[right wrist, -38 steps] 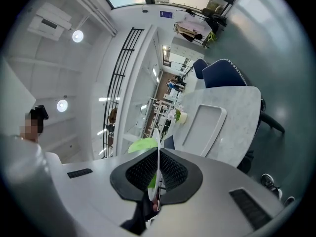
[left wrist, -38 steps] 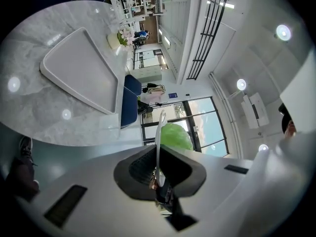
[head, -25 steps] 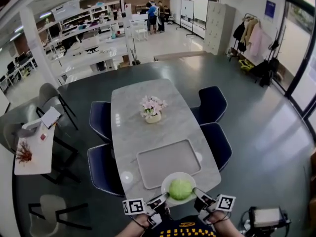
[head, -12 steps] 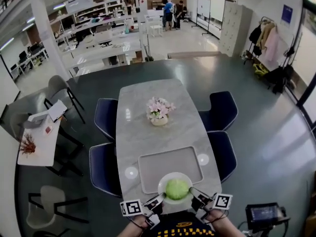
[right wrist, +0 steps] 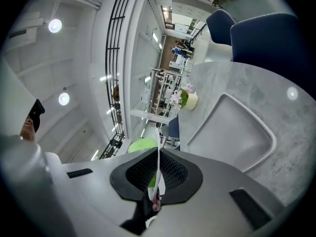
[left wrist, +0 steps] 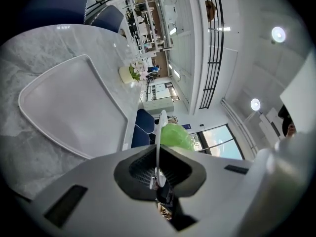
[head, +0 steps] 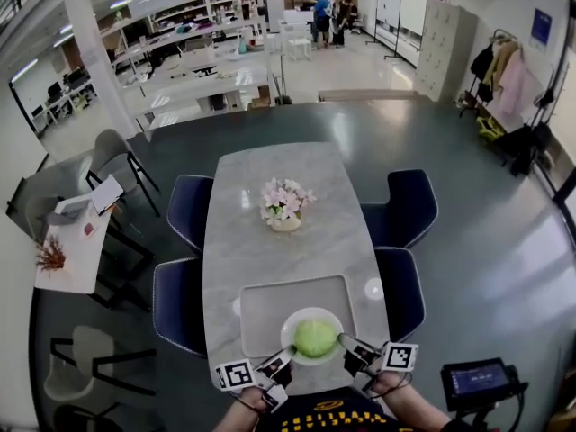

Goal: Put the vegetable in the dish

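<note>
Long marble tabletop [head: 288,187] with dark blue chairs [head: 191,210] on both sides and a flower pot [head: 284,207] at mid-table, well apart from the work area. A grey rectangular tray [head: 261,309] lies at the near end. A white dish [head: 292,327] sits over the tray's near right part; whether it rests on the tray or is held just above it cannot be told.

The vegetable [head: 315,337], a round pale-green head, probably cabbage or lettuce, is already in the middle of the dish, so the placing step looks done.

Left tongs [head: 286,358] are closed on the dish's near-left rim. The left gripper view shows the thin white edge [left wrist: 159,147] pinched between the ribbed pads, with the green head [left wrist: 174,136] just beyond. Right tongs [head: 346,343] are clamped on the near-right rim, and the right gripper view shows the same edge-on pinch [right wrist: 158,154].

The two-sided grip likely keeps the dish level so the round head doesn't roll off. A tilt is the risk.
</note>
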